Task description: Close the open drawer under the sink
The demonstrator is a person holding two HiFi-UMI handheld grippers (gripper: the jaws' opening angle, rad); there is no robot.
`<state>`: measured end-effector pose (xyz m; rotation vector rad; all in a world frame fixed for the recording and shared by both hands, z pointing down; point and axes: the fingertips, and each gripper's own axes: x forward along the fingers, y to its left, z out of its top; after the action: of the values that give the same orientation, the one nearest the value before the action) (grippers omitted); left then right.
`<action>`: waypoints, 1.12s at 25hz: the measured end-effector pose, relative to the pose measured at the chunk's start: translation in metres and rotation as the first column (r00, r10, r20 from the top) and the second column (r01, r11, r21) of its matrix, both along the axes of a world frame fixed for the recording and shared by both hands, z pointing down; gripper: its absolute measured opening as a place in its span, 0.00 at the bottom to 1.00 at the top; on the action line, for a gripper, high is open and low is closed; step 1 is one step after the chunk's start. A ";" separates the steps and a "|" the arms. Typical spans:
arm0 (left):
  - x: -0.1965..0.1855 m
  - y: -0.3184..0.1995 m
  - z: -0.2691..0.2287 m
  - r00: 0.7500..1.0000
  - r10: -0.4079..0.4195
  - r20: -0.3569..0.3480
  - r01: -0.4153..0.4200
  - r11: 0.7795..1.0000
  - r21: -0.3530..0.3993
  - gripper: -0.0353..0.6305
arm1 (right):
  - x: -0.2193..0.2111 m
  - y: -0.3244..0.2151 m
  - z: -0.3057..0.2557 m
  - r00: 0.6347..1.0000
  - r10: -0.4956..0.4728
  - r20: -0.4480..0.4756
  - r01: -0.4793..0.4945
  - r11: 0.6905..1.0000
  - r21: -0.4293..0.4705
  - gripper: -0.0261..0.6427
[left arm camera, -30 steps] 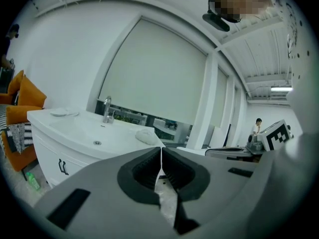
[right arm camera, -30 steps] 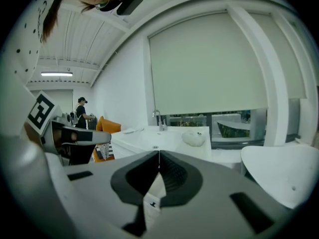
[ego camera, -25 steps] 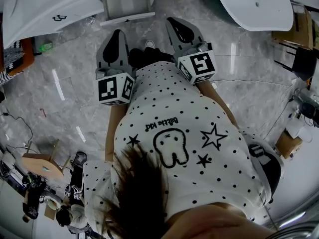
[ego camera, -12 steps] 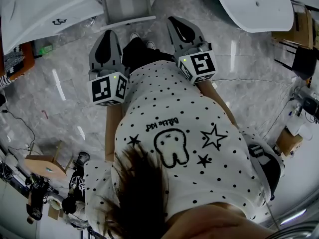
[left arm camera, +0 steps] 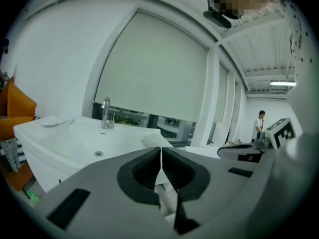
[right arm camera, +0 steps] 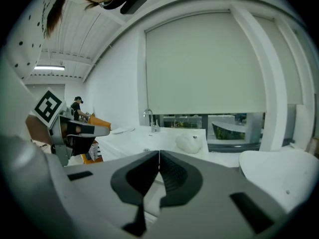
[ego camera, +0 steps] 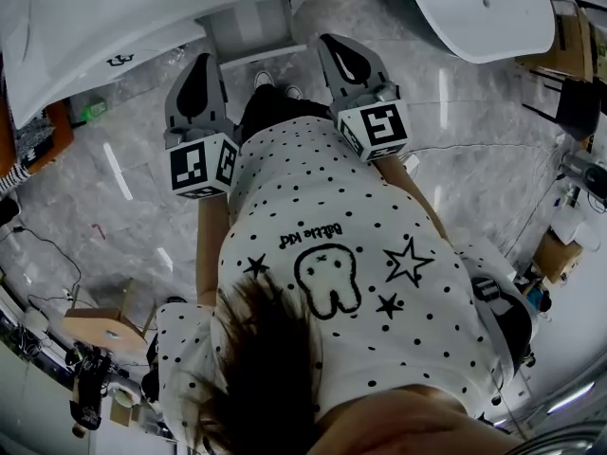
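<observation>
The sink (ego camera: pixel 142 17) fills the top left corner of my head view, and the open drawer (ego camera: pixel 248 25) juts out from under its near edge toward the person's feet. The drawer's front edge runs across the view, so I judge the push must go straight ahead, toward the wall. The drawer lies between and just ahead of both tongs. The left tongs (ego camera: pixel 198 60) are by its left corner and the right tongs (ego camera: pixel 329 40) by its right, neither clearly nearer. Both are pressed together on nothing. The gripper views skim over the basin and show the tap (left arm camera: pixel 105 112), not the drawer's front.
</observation>
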<state>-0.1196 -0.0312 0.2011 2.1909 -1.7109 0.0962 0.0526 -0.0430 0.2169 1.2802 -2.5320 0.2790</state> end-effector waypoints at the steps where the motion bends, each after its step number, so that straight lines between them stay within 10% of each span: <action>1: 0.002 0.000 -0.001 1.000 0.006 -0.002 -0.006 1.000 0.000 0.07 | 0.003 0.000 -0.001 1.000 0.009 0.003 -0.009 1.000 -0.001 0.06; 28: 0.001 0.002 0.012 0.997 -0.031 -0.075 0.024 0.996 -0.089 0.07 | -0.012 -0.009 0.003 0.999 -0.048 -0.016 0.047 0.998 -0.047 0.06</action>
<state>-0.1187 -0.0292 0.2131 2.0798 -1.6628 0.0776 0.0403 -0.0516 0.2196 1.1989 -2.5223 0.3131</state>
